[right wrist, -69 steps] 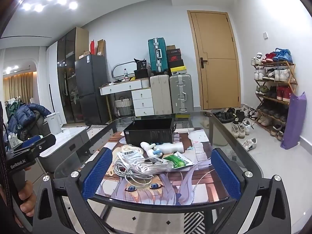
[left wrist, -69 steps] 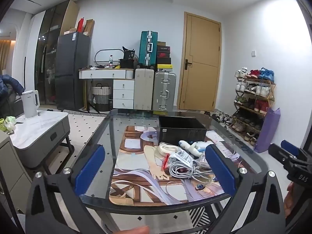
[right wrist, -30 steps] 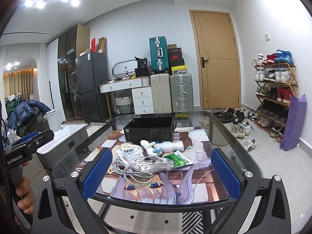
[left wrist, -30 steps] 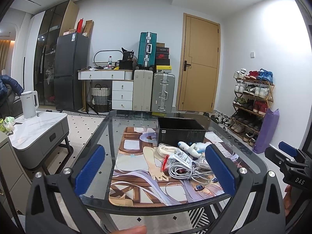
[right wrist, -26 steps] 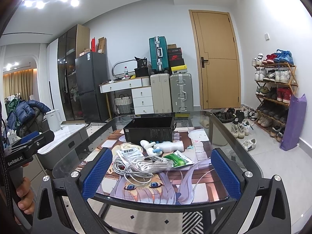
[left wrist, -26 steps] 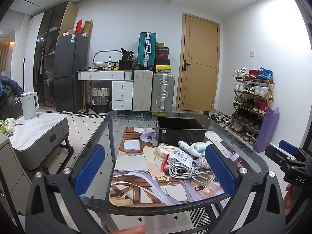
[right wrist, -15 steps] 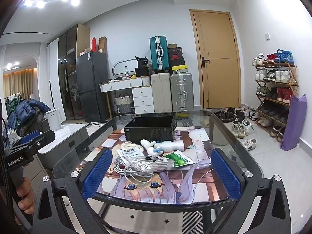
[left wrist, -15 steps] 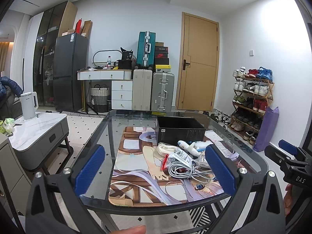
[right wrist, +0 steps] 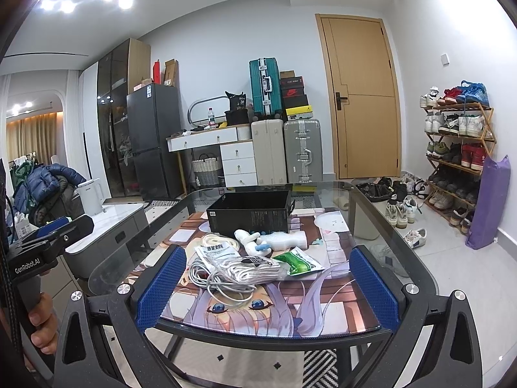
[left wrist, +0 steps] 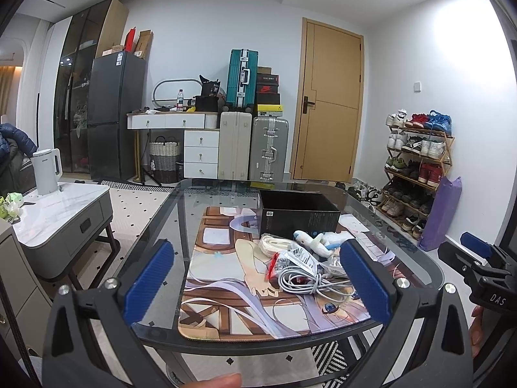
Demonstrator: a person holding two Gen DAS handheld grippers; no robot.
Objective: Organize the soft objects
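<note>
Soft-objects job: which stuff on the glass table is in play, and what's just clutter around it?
In play:
- black box
- plush toy
- white cable bundle
- white strap coil
- green packet
- printed bag

Just lying about:
- kettle
- suitcases
- shoe rack
- wicker basket
</note>
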